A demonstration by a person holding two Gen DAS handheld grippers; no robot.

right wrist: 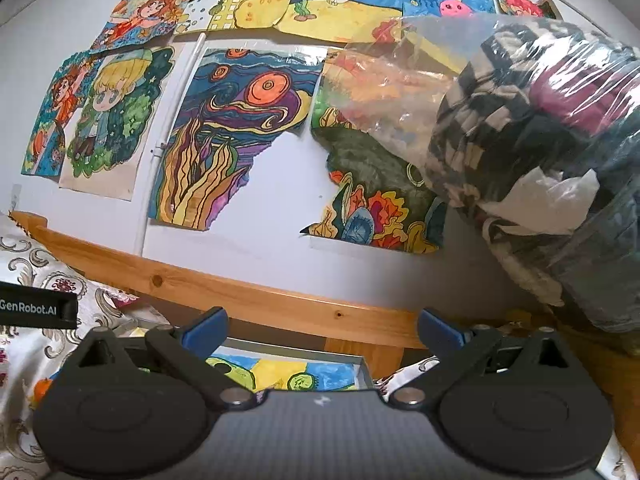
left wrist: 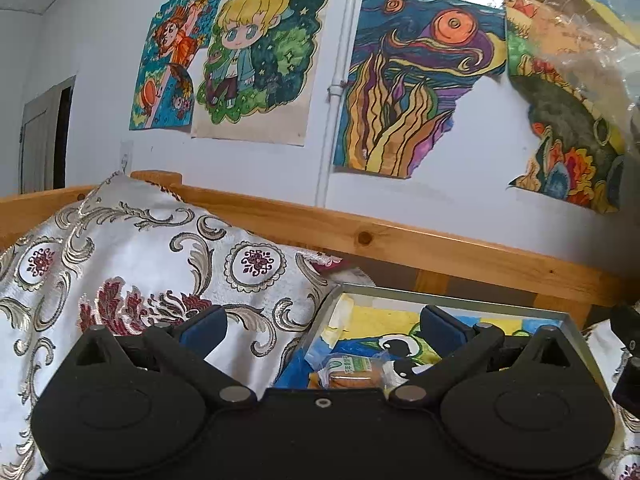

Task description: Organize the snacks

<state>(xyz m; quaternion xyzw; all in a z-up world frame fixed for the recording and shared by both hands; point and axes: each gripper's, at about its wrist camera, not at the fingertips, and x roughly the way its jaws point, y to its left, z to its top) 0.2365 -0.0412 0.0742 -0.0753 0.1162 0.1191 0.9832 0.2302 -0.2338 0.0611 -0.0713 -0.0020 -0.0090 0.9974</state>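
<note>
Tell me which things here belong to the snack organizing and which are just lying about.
Belongs to the job:
wrapped snack packet
picture-lined tray
left gripper
right gripper

Just lying about:
patterned cushion
wall drawings
clear bag of clothes
wooden rail

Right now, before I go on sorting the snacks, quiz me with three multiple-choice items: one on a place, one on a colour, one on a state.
1. Where does the wrapped snack lie?
A on the cushion
B in the metal-rimmed tray
C on the wooden rail

2. Colour of the left gripper finger pads?
A blue
B red
C white

3. State of the right gripper?
A shut on a bag
B shut, empty
C open, empty

Key: 1 B, it sits inside the tray rim; 2 A, the pads show blue; 3 C, its fingers stand apart with nothing between.
</note>
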